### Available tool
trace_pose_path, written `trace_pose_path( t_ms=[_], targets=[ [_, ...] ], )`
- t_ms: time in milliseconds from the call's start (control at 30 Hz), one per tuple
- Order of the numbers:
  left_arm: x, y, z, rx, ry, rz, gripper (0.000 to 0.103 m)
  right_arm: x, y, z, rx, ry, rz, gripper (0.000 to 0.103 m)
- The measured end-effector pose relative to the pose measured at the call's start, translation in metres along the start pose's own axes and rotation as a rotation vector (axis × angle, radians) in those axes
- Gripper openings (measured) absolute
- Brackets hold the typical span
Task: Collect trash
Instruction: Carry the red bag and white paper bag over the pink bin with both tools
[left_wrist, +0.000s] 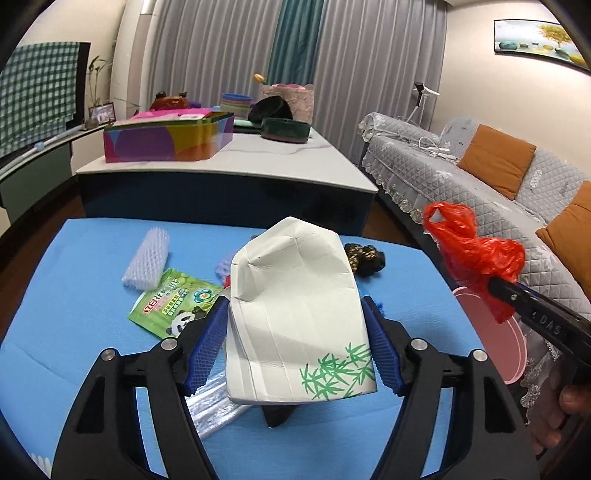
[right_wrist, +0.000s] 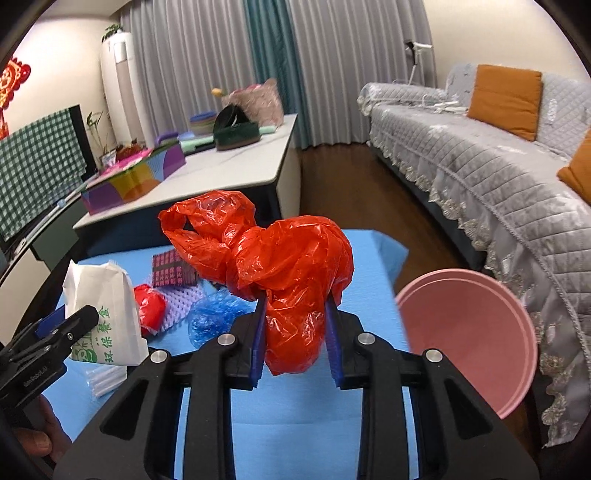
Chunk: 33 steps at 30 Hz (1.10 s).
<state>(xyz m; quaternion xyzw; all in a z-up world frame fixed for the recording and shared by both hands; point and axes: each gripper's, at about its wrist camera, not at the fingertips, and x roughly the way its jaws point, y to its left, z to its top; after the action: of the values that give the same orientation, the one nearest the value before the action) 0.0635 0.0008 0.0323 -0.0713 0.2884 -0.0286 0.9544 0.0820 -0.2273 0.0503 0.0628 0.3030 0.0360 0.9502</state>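
L tool (left_wrist: 295, 343) clamps white paper bag (left_wrist: 295, 302), R tool (right_wrist: 295, 343) clamps red plastic bag (right_wrist: 280, 266), both above blue worktop (left_wrist: 74, 314) w/ scattered trash. Pink bin (right_wrist: 469, 339) at its right edge, prob. on the floor. Grey sofa (right_wrist: 480, 173) beyond.

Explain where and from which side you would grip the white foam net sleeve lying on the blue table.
Grip the foam net sleeve across its narrow width near mid-length, coming from above. It lies flat, long and slim, with bare blue table along both long sides, so the fingers probably fit there.
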Motion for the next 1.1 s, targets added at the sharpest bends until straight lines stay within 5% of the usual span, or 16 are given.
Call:
trace_pose_path(
  t_ms=[633, 1100],
  targets=[
    [-0.002, -0.088, 0.012, 0.106, -0.006, -0.176, 0.069, -0.047, -0.105, -0.003, 0.149, -0.057, -0.191, 0.028],
    [0.05, -0.183, 0.026, 0.201, 0.023, -0.325, 0.069, -0.039, -0.175, -0.006, 0.269, -0.033, -0.333, 0.028]
  ],
)
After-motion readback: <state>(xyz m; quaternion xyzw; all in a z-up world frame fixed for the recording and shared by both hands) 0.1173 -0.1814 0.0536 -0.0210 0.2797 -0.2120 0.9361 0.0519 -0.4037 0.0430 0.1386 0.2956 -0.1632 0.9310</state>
